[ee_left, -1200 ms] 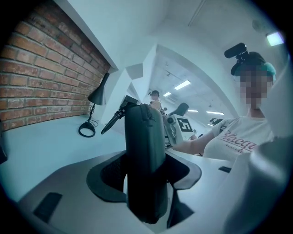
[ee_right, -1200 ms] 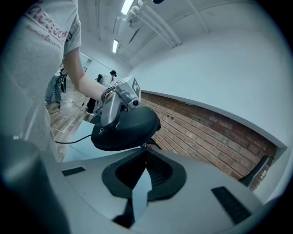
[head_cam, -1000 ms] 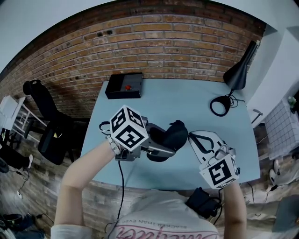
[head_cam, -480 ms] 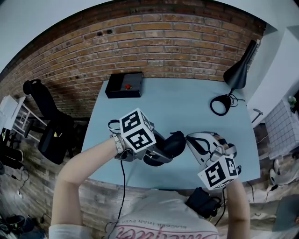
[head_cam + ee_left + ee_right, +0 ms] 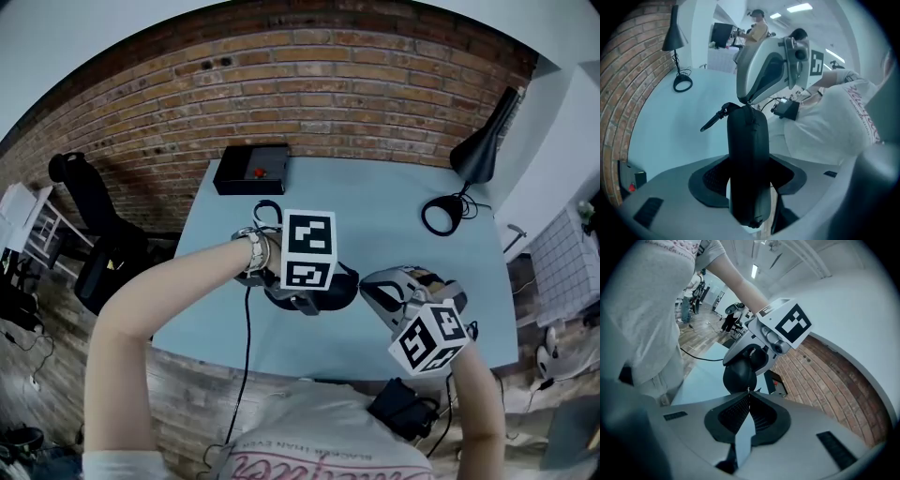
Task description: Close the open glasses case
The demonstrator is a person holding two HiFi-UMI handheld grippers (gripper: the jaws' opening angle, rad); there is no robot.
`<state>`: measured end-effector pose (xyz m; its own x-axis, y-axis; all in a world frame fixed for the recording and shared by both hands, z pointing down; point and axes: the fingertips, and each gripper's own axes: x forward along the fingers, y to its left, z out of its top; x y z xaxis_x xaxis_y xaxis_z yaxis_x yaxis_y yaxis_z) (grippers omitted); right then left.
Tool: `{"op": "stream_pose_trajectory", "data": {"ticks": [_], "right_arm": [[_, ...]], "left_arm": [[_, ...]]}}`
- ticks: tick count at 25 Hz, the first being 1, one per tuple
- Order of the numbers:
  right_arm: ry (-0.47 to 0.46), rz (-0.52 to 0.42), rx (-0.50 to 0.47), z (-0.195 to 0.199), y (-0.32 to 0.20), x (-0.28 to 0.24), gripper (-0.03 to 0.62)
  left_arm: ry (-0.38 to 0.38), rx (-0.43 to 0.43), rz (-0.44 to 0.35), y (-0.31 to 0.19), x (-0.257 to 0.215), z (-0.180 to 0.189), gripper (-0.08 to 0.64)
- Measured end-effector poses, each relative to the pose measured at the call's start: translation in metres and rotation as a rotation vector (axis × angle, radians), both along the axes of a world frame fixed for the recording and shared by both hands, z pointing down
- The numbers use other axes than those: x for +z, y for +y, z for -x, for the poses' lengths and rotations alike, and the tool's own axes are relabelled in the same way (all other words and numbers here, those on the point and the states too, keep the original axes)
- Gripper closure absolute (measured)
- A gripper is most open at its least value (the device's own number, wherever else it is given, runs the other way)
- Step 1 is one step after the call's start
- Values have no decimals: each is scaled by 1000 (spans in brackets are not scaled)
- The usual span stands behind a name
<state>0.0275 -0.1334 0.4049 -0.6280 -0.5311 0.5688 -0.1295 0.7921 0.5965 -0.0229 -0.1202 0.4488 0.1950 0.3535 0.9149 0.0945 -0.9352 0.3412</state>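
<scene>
Your left gripper [image 5: 749,176] and right gripper [image 5: 749,401] have smooth, light-grey moulded shells. Inside each, black ribbed pads [image 5: 736,413] sit in a black surround. Dark slots are cut into the grey on either side. The left cube [image 5: 307,249] and right cube [image 5: 429,337] are white, printed with black square markers. A thin black cable [image 5: 246,347] trails from the left gripper. You wear a silvery wristband [image 5: 253,251] on your left wrist and a white short-sleeved T-shirt [image 5: 309,441] with pink lettering.
</scene>
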Motion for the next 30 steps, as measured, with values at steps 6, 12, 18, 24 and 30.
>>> {"op": "stream_pose_trajectory", "data": {"ticks": [6,12,18,24,30], "right_arm": [[44,170,-29,7,5,14,575],[-11,154,-54,17,6,-5,575],[-106,148,21,-6,-1,-15,575],[-193,141,115,-34,-11,-22,575],[-364,131,158,-37,-18,-38,574]], "left_arm": [[-138,99,-100,-2,18,9,318],[-124,124,-108,5,24,1,321],[122,-30,-41,1,1,-19,316],[526,-251,36,-18,-45,-37,316],[691,-282,-177,-22,-60,-41,331]]}}
